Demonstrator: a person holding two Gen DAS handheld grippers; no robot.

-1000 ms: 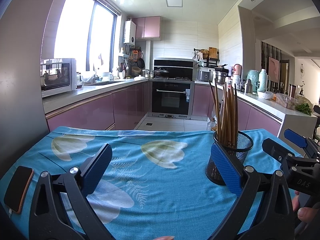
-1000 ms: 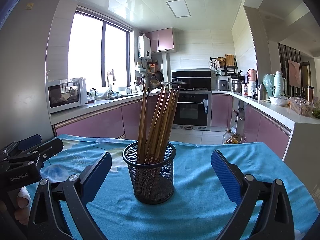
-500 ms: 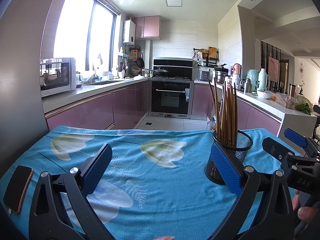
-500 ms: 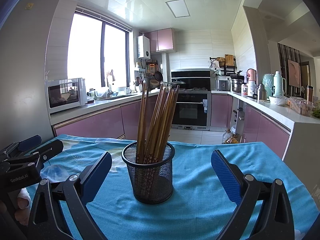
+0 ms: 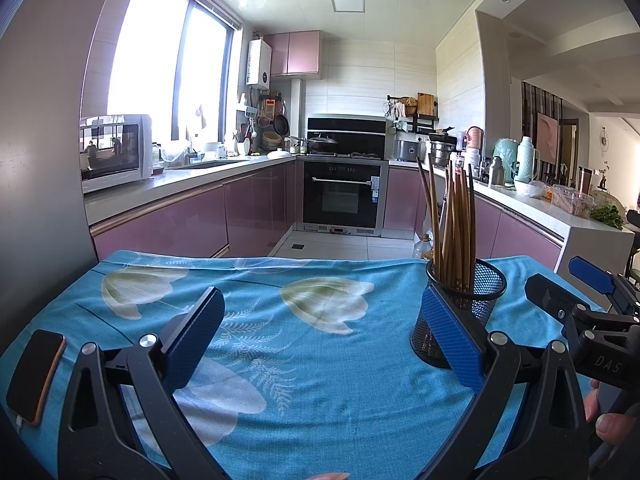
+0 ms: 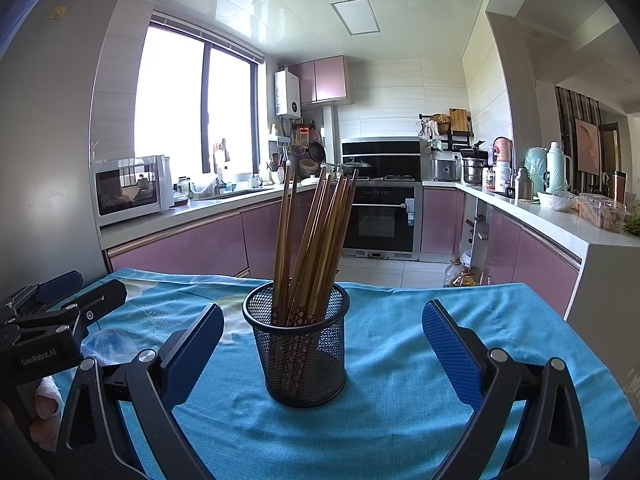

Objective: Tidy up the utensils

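Observation:
A black mesh holder (image 6: 301, 348) stands upright on the blue flowered tablecloth (image 6: 400, 408), packed with several brown chopsticks (image 6: 316, 240) that lean right. My right gripper (image 6: 322, 346) is open, its blue pads on either side of the holder and a little nearer than it, not touching. In the left wrist view the same holder (image 5: 464, 312) and its chopsticks (image 5: 454, 224) sit behind the right pad. My left gripper (image 5: 324, 338) is open over bare cloth with nothing between its fingers.
A phone (image 5: 36, 374) in an orange case lies at the table's left edge. Each view shows the other gripper held in a hand at its side. Beyond the table's far edge are pink kitchen cabinets (image 5: 168, 224) and an oven (image 5: 344, 196).
Both views have shifted only slightly; the holder sits a touch lower and closer in the right wrist view. Both grippers stay open.

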